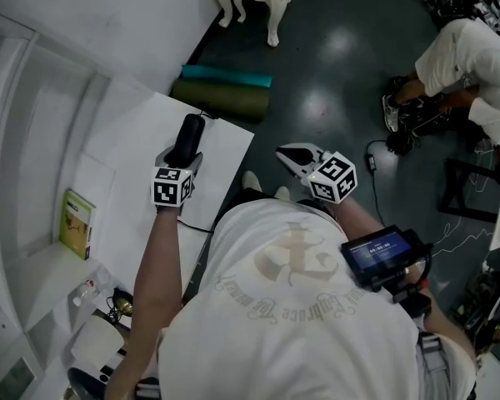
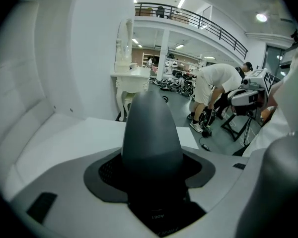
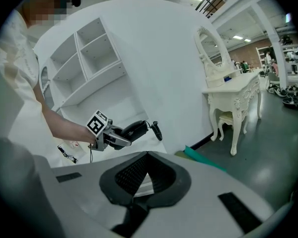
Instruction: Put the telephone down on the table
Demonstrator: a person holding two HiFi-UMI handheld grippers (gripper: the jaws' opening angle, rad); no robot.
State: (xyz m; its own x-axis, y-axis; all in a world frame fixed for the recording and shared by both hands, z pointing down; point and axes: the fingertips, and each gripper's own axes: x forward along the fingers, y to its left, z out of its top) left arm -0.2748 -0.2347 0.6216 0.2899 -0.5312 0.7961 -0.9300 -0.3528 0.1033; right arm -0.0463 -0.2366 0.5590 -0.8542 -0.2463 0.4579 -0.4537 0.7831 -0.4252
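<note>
- Currently, far left: white shelving point(image 3: 92, 53) with a green book point(image 1: 77, 222) stands beside the table point(image 1: 133, 161). A wide swing that way could knock the book. I judge this a low risk.
- Left gripper point(image 1: 186, 158): its jaws are clamped on the telephone point(image 1: 192, 132), a black handset. It is gripped near one end, and the rest sticks out ahead of the jaws.
- Handset position: over the table. The right gripper view suggests it is held clear of the surface, not resting on it.
- With an end-on grip, the long free end acts as a lever. A tilted or hard touchdown could twist the handset in the pads.
- What looks like a coiled cord point(image 3: 156, 129) hangs off the handset's far end. A thin black lead point(image 1: 198, 227) runs below the gripper, and I cannot tell whose it is. Either could snag, or drag the handset once it is released.
- In the head view the handset sits near the table's right edge. If I open the jaws here before it is settled flat, it could slide off onto the floor point(image 1: 333, 65).
- Right gripper point(image 1: 285, 152): its jaws are together and hold nothing. It is out over the floor, apart from the table, so it cannot catch a slip.
</note>
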